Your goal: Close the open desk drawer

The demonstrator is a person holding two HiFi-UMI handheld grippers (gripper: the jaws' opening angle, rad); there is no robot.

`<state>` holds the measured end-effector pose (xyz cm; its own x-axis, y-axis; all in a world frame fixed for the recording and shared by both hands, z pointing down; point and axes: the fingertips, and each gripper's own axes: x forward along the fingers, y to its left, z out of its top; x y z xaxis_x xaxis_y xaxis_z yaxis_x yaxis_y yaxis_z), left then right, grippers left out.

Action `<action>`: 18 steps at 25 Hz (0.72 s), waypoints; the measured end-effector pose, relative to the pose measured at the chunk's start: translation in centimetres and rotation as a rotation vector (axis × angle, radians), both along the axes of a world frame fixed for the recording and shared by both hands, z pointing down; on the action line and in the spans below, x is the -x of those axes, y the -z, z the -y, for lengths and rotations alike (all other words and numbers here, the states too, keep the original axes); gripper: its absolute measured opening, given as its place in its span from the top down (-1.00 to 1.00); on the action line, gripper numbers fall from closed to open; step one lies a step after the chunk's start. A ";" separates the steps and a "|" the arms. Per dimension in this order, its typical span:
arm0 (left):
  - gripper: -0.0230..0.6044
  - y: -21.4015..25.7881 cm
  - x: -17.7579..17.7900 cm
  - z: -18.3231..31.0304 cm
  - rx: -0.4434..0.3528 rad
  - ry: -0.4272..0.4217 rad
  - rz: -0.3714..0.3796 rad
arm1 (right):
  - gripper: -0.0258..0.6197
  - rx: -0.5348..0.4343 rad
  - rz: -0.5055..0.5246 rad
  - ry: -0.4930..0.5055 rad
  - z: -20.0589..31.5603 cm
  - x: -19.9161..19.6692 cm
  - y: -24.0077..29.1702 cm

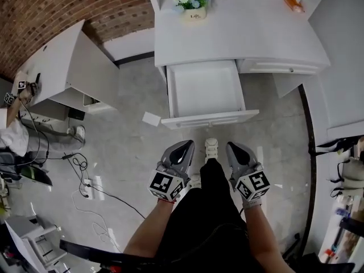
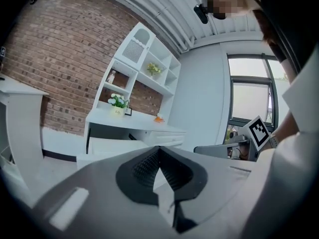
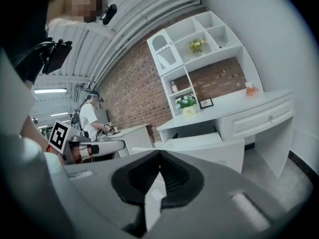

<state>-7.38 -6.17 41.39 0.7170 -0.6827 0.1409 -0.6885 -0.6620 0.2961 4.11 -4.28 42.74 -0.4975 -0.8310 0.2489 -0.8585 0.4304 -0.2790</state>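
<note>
Open desk drawer (image 1: 209,119): drawn out of the white table (image 1: 244,36), slide axis lying straight ahead of the left hand-held gripper (image 1: 183,148) and right hand-held gripper (image 1: 236,149), both clenched on nothing and equally near.

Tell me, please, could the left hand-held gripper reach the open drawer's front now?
Likely yes, with a step forward: only bare floor lies between the left hand-held gripper and the drawer front.
</note>
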 end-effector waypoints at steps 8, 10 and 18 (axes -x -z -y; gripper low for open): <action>0.92 -5.9 -1.2 3.0 0.026 0.017 -0.009 | 0.92 0.033 -0.079 0.012 4.3 0.0 -7.8; 0.92 -7.3 -1.2 3.6 0.043 0.025 -0.012 | 0.92 0.037 -0.087 -0.004 5.2 0.1 -9.3; 0.92 -11.7 -2.3 6.6 0.040 0.051 -0.027 | 0.92 0.004 -0.089 -0.058 8.1 0.9 -12.6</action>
<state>-5.06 -12.75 53.07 0.6853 -0.7126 0.1503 -0.7125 -0.6134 0.3406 3.16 -12.35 55.30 -0.4247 -0.8565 0.2932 -0.9032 0.3786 -0.2024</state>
